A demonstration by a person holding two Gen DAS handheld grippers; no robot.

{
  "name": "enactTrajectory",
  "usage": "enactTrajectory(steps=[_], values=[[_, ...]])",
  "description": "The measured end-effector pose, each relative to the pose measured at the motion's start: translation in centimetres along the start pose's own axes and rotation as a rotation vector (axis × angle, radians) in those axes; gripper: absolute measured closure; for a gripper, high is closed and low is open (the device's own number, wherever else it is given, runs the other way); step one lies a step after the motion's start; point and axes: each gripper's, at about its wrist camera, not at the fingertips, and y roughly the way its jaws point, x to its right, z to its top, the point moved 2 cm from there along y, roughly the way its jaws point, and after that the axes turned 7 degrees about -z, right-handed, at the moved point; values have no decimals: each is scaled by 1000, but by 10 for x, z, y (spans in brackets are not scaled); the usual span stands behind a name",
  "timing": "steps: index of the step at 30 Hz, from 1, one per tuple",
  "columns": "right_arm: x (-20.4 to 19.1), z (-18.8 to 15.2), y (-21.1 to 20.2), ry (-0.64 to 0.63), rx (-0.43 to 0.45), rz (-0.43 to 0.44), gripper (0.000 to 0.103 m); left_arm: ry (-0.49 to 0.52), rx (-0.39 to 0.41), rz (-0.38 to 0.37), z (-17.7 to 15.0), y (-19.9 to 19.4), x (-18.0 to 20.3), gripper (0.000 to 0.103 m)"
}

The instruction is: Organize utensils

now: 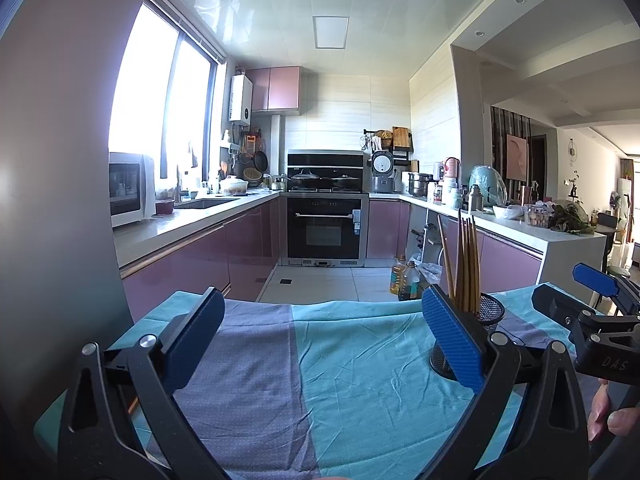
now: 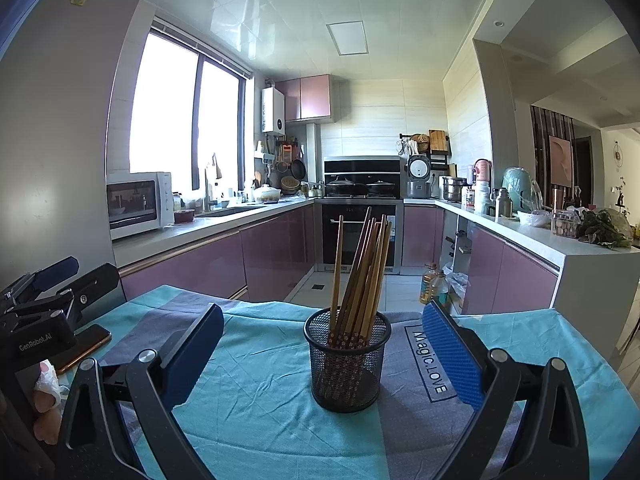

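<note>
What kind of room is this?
A home kitchen, it seems: a built-in oven under pots on a stove, a sink by the window, and a microwave on the counter.

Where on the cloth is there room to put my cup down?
The cloth is bare between the mesh cup of chopsticks and the phone on the left. It is also bare in front of the cup. The left edge is crowded: phone and left hand-held gripper.

We stand in a home kitchen: a built-in oven (image 2: 358, 236), purple cabinets (image 2: 276, 254) flanking it, a microwave (image 2: 138, 203) to its left.
</note>
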Motion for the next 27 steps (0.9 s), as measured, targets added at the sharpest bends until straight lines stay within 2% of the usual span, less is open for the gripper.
enactTrajectory(steps=[27], values=[[-1,3,1,-1,5,-10,7,3,6,3,4,-1,2,6]])
